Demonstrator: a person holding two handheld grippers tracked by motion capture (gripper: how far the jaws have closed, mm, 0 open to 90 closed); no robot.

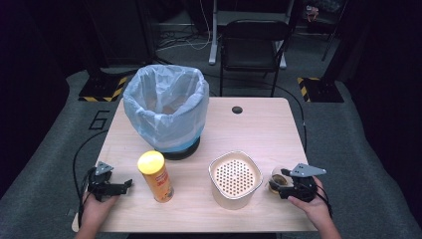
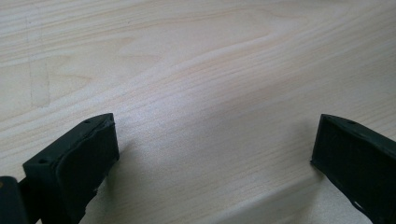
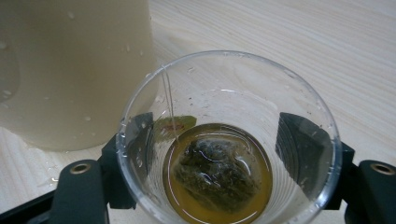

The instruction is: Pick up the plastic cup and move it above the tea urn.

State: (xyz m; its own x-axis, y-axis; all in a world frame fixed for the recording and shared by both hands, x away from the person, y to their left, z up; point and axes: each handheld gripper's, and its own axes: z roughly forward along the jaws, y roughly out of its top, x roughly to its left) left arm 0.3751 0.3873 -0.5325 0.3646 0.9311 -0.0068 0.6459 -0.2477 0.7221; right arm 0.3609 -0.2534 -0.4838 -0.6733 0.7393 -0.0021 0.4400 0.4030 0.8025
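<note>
A clear plastic cup holds a wet tea bag in a little brown tea. My right gripper is shut on the cup, one black jaw pressing on each side of it. In the high view the cup stands at the table's front right, with the right gripper around it. At the front left my left gripper rests low over the wood. Its jaws stand wide open with nothing but bare table between them.
A cream container with a perforated strainer top stands just left of the cup, its wet wall close by. A yellow-lidded snack can stands front left. A bin lined with a blue bag sits behind it. A chair stands beyond the table.
</note>
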